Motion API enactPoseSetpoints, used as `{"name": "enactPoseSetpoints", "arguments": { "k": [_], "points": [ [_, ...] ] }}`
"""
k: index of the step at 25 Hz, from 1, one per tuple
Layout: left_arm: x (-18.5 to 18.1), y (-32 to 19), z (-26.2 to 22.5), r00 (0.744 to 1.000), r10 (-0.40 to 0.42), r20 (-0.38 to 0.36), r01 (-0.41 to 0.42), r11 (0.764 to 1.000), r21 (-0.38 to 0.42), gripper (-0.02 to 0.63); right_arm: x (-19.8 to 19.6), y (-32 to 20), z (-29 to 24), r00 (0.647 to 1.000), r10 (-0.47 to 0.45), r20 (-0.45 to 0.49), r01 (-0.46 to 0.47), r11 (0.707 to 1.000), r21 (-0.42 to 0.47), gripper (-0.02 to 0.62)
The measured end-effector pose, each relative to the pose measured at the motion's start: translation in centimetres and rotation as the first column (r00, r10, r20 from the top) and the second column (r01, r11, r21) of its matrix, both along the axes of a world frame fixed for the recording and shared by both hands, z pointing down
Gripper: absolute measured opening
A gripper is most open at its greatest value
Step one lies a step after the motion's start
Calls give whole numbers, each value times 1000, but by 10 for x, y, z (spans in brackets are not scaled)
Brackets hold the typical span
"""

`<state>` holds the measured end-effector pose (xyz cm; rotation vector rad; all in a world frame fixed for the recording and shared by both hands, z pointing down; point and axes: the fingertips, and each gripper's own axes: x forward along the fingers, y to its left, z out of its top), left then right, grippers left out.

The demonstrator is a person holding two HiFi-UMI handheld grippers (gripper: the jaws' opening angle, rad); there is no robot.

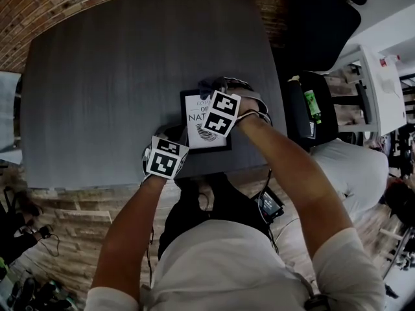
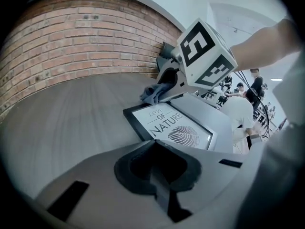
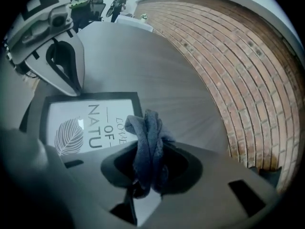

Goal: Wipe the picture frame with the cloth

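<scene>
A black picture frame (image 1: 196,123) with a white "LOVE OF NATURE" leaf print lies flat near the table's front edge; it also shows in the left gripper view (image 2: 174,130) and the right gripper view (image 3: 81,125). My right gripper (image 3: 148,141) is shut on a bunched dark blue-grey cloth (image 3: 148,149) and hangs over the frame's far end (image 2: 167,82). The cloth (image 2: 153,93) dangles at the frame's far edge. My left gripper (image 2: 155,143) is shut with nothing in it; its tips (image 3: 77,90) sit at the frame's near left corner.
The dark grey table (image 1: 117,76) stretches away to the left and back, with a brick wall (image 3: 238,66) beyond it. A black chair (image 1: 321,18) and a white desk (image 1: 382,89) stand to the right. A green bottle (image 1: 312,105) is beside the table's right edge.
</scene>
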<state>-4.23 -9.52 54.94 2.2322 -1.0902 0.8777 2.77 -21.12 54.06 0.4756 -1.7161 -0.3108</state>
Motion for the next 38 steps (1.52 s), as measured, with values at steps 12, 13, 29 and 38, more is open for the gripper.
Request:
{"name": "enactPoseSetpoints", "arguments": {
  "k": [12,13,29,38],
  "points": [
    [-2,-1,3,999,-44,9,43,998,47,8,4,29,4,999,32,1,-32,999,-11,112],
    [-2,-1,3,999,-48,5,47,998,46,8,4,32,5,999,32,-2,-32,999,-19,112],
    [-3,-2,2,999,-38,15,37,997,64,8,9,98,9,998,59,21,-56,986,-154,112],
    [-1,-4,3,999,-45,11,44,995,85,6,12,132,8,995,92,46,-78,965,-252,112]
  ]
}}
